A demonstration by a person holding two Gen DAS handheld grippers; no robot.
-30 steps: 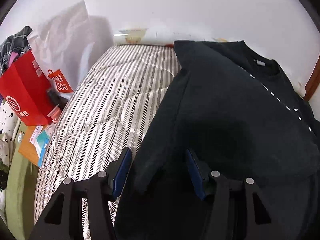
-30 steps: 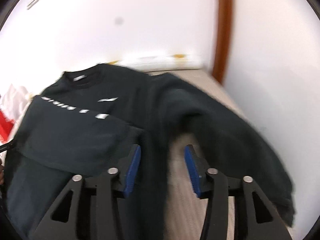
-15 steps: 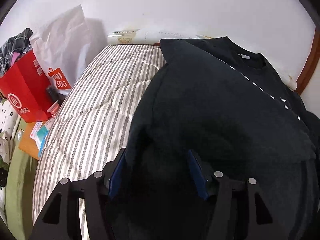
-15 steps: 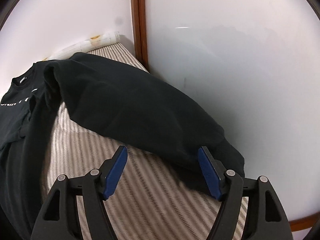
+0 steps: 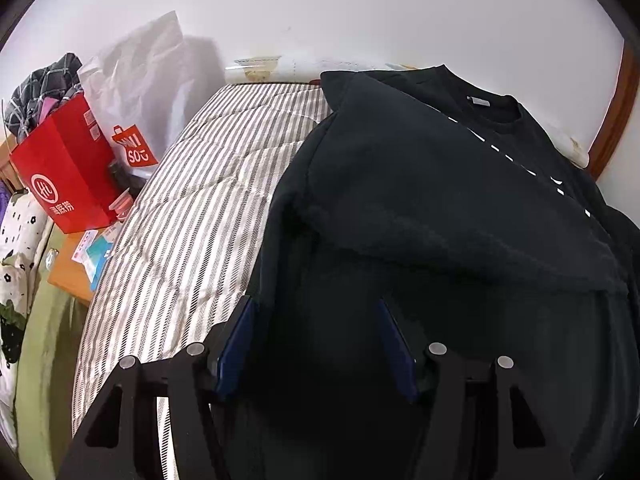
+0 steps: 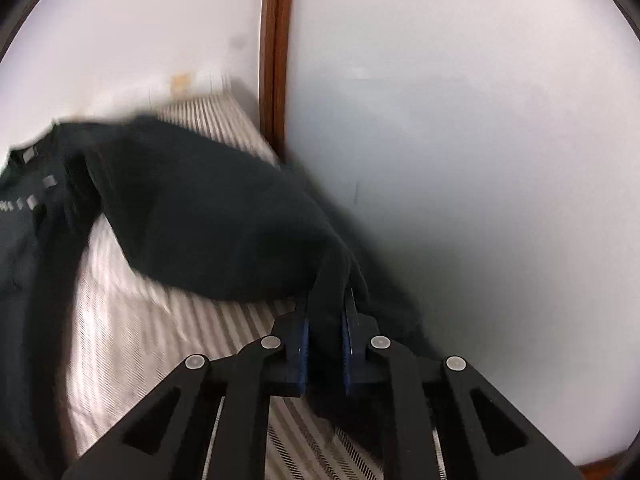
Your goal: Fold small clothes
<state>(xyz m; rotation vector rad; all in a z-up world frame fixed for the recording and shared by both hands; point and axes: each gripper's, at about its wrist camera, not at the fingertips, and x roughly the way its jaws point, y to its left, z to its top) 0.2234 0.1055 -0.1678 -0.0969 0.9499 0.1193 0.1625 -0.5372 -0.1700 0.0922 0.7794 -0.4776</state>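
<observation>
A black sweatshirt (image 5: 420,200) is spread over a striped mattress (image 5: 192,216), with its collar at the far right and a row of white marks running across the chest. One sleeve has been folded across the body, so that a diagonal edge is seen from the far left corner down to the near right. The left gripper (image 5: 316,336) is held over the near hem region of the garment; its blue-padded jaws are parted, dark cloth is seen between and under them, and no pinch on the fabric can be made out.

In the right wrist view, which is blurred, the other sleeve (image 6: 224,224) is stretched from the body at the left towards the near right, close to a white wall (image 6: 460,140). The right gripper (image 6: 326,324) has just been closing, and its jaws are clenched on the cuff end of that sleeve, with a narrow fold of black cloth pressed between the blue pads. The sleeve is lifted slightly off the mattress there.

Beside the bed, at the left, a red paper bag (image 5: 64,172) and a white plastic bag (image 5: 140,92) are stood against the wall. A brown wooden frame (image 6: 276,56) is seen at the far corner.
</observation>
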